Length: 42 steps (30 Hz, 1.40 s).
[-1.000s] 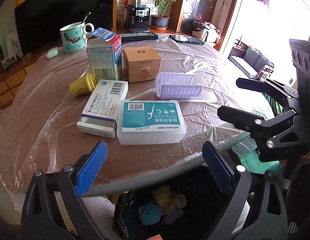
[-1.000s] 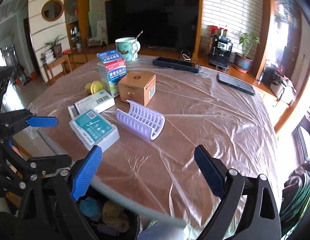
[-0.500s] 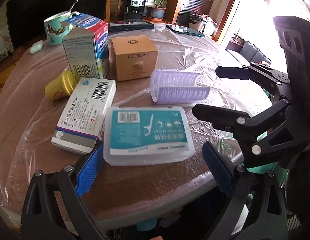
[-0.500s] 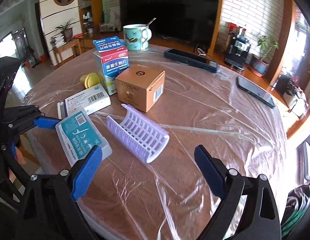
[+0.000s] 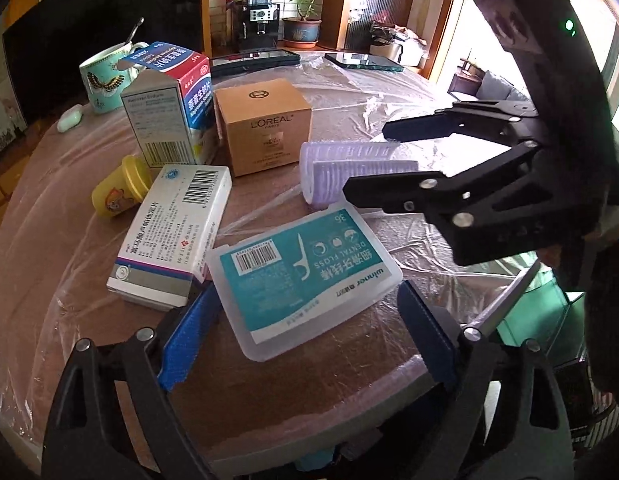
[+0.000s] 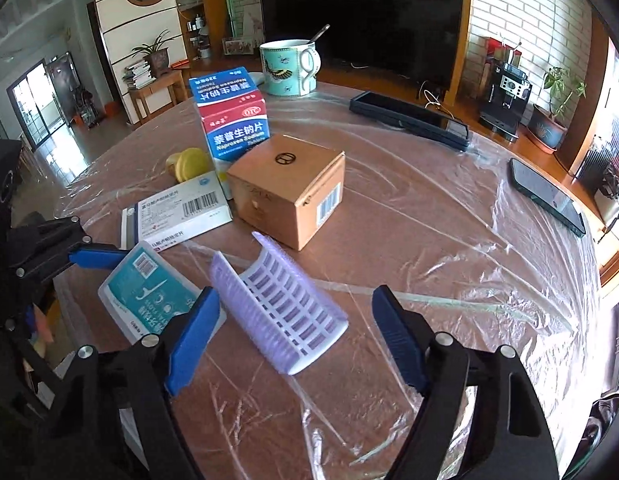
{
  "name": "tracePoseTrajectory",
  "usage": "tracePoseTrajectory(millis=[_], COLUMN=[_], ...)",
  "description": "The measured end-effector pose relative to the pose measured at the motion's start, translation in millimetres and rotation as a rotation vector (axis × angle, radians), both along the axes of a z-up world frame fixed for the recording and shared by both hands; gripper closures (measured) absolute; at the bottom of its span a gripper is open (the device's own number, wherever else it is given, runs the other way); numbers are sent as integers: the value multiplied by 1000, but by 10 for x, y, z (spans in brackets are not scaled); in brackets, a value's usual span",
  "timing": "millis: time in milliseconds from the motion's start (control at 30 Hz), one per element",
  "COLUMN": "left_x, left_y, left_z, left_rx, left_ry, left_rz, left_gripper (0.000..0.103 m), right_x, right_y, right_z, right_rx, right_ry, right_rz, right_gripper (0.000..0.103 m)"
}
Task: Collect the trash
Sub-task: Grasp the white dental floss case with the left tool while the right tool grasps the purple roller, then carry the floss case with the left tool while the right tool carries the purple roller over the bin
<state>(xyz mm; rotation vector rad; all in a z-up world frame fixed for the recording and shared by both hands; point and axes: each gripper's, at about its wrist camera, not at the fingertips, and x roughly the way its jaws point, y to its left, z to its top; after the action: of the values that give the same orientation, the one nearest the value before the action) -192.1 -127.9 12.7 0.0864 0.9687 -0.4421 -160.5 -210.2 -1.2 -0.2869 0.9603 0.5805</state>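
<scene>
Reaching over a round table point(image 6: 449, 240) covered in clear plastic film, two hand-held grippers work side by side. The left gripper point(image 5: 305, 320) has its blue pads apart and closing, with a clear dental floss box point(image 5: 305, 276) lying between them; the pads do not seem to press on it yet. The right gripper point(image 6: 295, 334) also has its jaws apart and closing, with a ribbed lilac plastic half-tube point(image 6: 277, 304) lying between them, its open side up, touched by neither pad.

Just beyond the left gripper's left pad lies a flat white medicine carton point(image 5: 173, 236), touching the floss box's far left corner. Farther ahead stand a tan L'Oreal box point(image 5: 265, 126) and an upright blue and red tablet box point(image 5: 169, 104), side by side and nearly touching. A small yellow pot point(image 5: 117, 192) lies tipped over left of the carton.

Ahead of the right gripper, the tan box sits just past the half-tube. Well beyond are a butterfly mug point(image 6: 289, 66) with a spoon, a dark flat device point(image 6: 409, 120) and a phone point(image 6: 549, 196) near the far right edge.
</scene>
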Motion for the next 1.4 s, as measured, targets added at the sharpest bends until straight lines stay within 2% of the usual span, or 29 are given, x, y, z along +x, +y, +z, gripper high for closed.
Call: tracePoseTrajectory(millis=[167, 367, 433, 500, 567, 667, 933, 1400], left_x=[39, 87, 90, 80, 66, 50, -23, -70], left_y=[-58, -197, -236, -278, -290, -274, -154, 23], left_z=[50, -7, -24, -40, -47, -52, 11, 137], left_rx=[-42, 22, 53, 83, 94, 86, -7, -35], left_ry=[14, -5, -18, -35, -49, -59, -32, -59], left_rz=[3, 32, 35, 38, 32, 30, 16, 48], left_gripper=[12, 11, 11, 11, 12, 13, 14, 14], right_x=[30, 122, 147, 131, 108, 35, -208, -459], right_y=[-56, -34, -34, -42, -62, -119, -310, -315], right_z=[-51, -91, -101, -94, -88, -80, 53, 85], right_rx=[21, 27, 31, 28, 48, 72, 150, 186], right_ry=[18, 36, 45, 34, 41, 40, 0, 23], right_rz=[4, 6, 2, -11, -15, -55, -160, -228], right_gripper=[30, 30, 37, 49, 52, 55, 57, 57])
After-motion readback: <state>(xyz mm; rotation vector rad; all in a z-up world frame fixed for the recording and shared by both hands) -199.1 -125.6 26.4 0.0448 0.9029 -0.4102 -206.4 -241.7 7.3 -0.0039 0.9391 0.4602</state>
